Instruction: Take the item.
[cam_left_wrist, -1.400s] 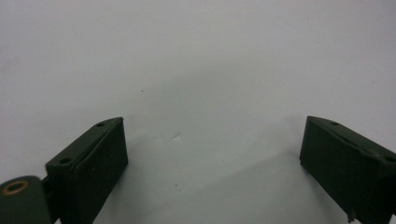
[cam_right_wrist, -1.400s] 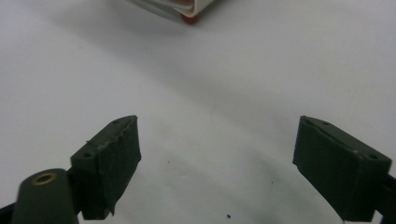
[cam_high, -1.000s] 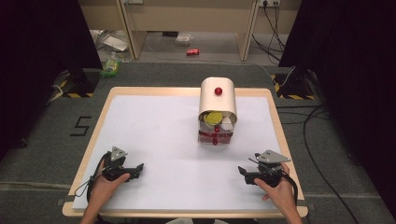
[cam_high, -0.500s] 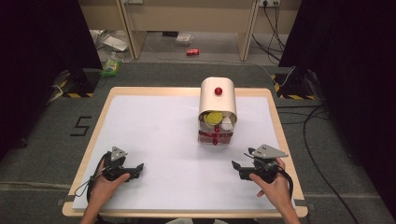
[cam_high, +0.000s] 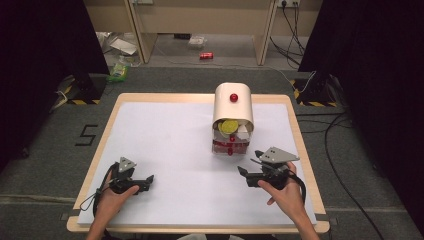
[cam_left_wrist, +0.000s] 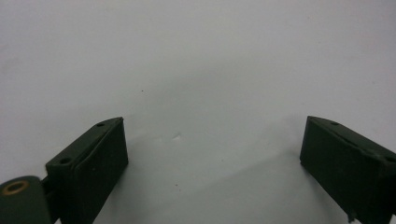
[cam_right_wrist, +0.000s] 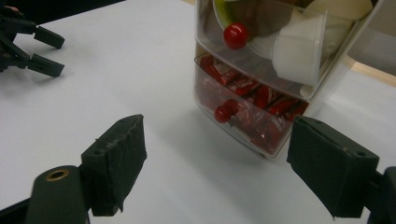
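Observation:
A small drawer unit with a cream domed top (cam_high: 233, 107) and a red knob (cam_high: 233, 97) stands right of the table's middle. Its clear upper drawer (cam_right_wrist: 289, 51) holds white cups and something yellow. The lower drawer (cam_right_wrist: 252, 109) holds red packets, and each drawer has a red knob. My right gripper (cam_high: 248, 162) is open just in front of the unit, its jaws pointing at the drawers; in the right gripper view (cam_right_wrist: 217, 123) nothing sits between them. My left gripper (cam_high: 148, 181) rests open near the front left, over bare white table (cam_left_wrist: 215, 122).
The white table top (cam_high: 165, 135) has a wooden rim. Beyond its far edge lie a grey floor, a red can (cam_high: 206, 55), wooden furniture legs and cables (cam_high: 345, 150). Dark curtains hang at both sides.
My right gripper has moved left and away from the front edge, closer to the drawer unit. The left gripper has stayed put.

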